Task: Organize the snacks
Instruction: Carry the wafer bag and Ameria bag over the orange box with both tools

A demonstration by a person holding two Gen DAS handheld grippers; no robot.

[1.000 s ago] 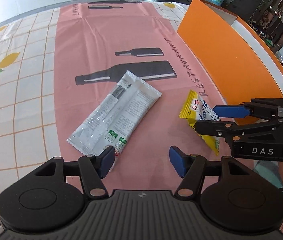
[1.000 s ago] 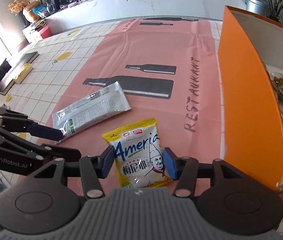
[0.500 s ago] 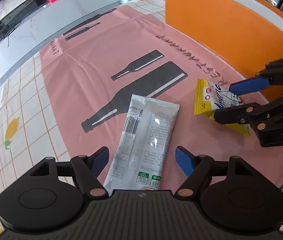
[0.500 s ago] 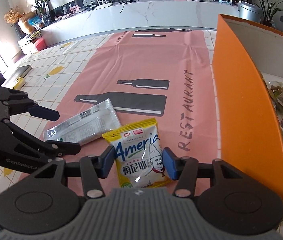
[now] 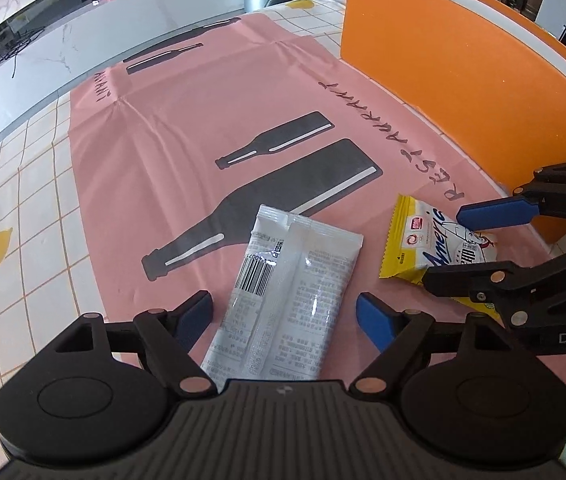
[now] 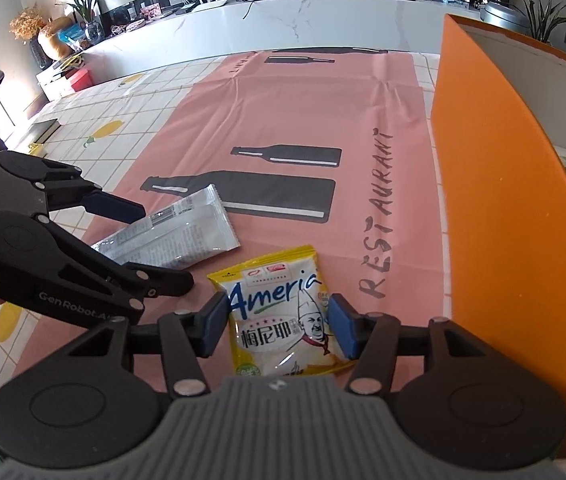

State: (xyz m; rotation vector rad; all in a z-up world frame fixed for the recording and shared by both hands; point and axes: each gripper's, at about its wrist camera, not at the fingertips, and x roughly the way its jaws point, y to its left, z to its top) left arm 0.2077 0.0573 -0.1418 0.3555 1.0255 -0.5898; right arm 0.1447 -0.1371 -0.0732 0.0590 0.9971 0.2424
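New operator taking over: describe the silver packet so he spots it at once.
Start at the tall orange box, then go left across the pink mat. Two packets lie there; the silver packet is long, with a barcode and fine print, unlike the short yellow packet printed with a chef.

L gripper (image 5: 283, 314) sitting low near tabletop's near edge, jaws spread wide, pointing fwd, nothing pinched. R gripper (image 6: 277, 324) alongside it, also low, jaws parted, blue pads (image 6: 341, 326) not pressing anything. Grippers close together, not touching.
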